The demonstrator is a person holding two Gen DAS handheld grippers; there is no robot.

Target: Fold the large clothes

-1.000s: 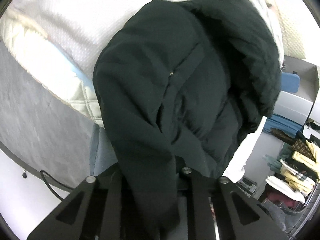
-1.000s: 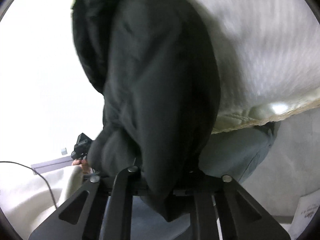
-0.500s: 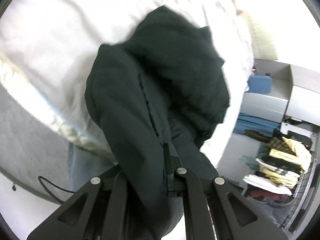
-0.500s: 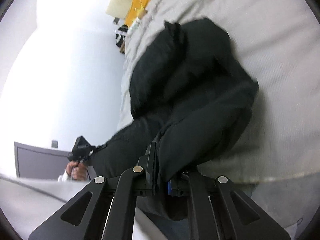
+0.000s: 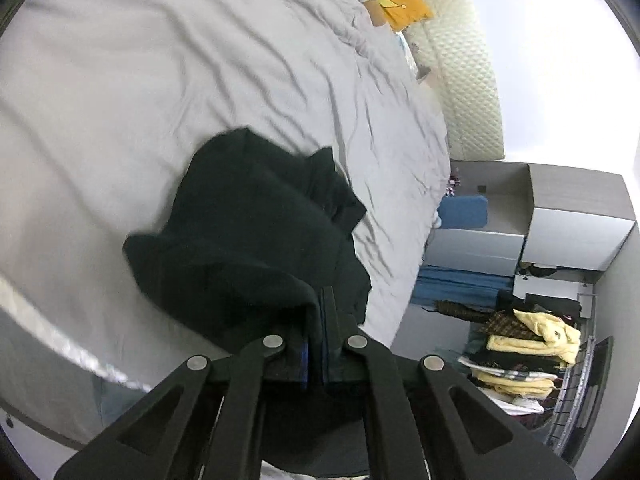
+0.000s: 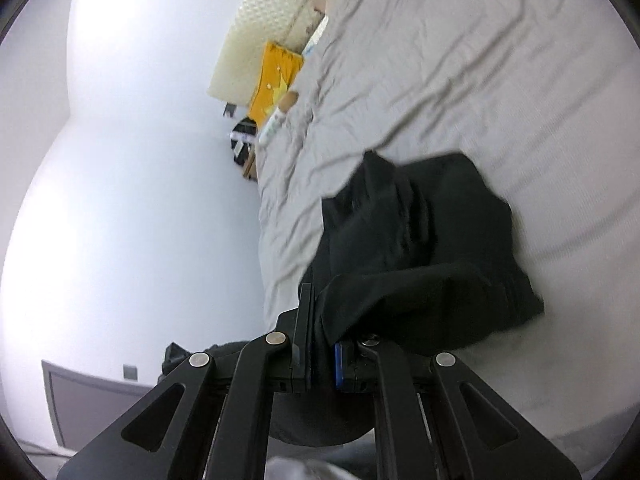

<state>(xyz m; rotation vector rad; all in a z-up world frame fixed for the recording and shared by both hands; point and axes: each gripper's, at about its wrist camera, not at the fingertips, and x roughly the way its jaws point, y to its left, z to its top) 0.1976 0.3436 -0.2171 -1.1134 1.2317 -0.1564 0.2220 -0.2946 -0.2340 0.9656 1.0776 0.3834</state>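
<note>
Black jacket (image 5: 256, 240), grey wrinkled bedsheet (image 5: 200, 72), yellow pillow (image 5: 400, 4).

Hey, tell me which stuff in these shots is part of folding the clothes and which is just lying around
Part of the job:
black jacket
left gripper, shut on its edge
right gripper, shut on its edge
grey bed sheet

Lying about:
yellow cushion
clothes pile
blue bag

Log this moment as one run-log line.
phase: folding | left tool: shut on black jacket | right tool: shut on black jacket | jacket: bunched on grey bed sheet, near edge held up
</note>
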